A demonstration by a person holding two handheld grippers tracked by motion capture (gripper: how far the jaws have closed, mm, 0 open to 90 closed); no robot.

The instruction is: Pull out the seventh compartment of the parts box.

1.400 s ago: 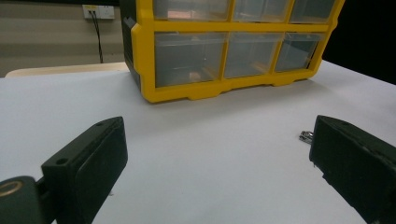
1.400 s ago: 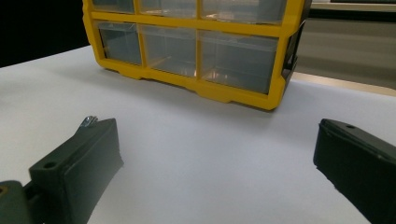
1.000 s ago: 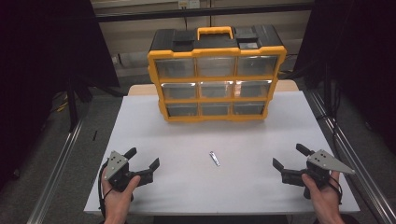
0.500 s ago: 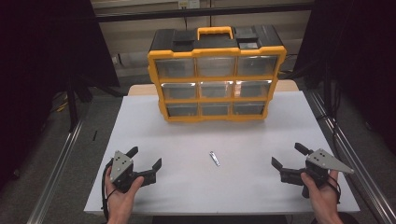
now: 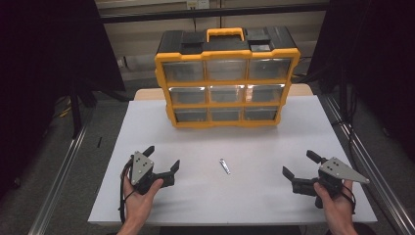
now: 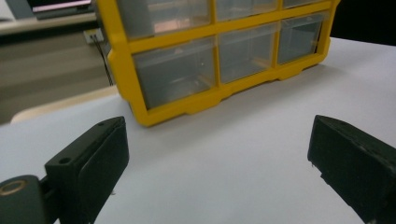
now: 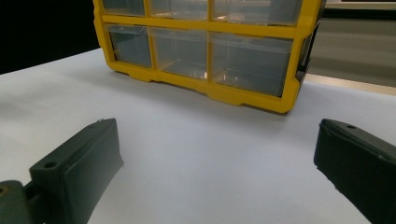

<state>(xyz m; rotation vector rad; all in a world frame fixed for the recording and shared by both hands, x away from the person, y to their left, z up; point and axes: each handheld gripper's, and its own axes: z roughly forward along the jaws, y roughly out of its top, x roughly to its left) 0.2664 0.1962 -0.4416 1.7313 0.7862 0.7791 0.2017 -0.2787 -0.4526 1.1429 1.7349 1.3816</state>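
Note:
A yellow organiser (image 5: 226, 81) with clear drawers and a black top stands at the back middle of the white table (image 5: 274, 142). A small silvery metal piece (image 5: 224, 166) lies on the table in front of it. My left gripper (image 5: 162, 157) is open at the front left, to the left of the metal piece and holding nothing. My right gripper (image 5: 299, 164) is open at the front right, also holding nothing. From the left gripper (image 6: 217, 140), the organiser's lower left drawers (image 6: 187, 70) are ahead. From the right gripper (image 7: 217, 140), its lower right corner (image 7: 252, 60) is ahead.
Metal rails (image 5: 362, 161) run along both sides of the table, with floor below. Dark curtains (image 5: 44, 73) hang at left and right. Bare table surface lies between the two grippers and the organiser.
My left gripper has shifted a little to the right and forward, toward the metal piece. My right gripper has barely moved. Both stay open.

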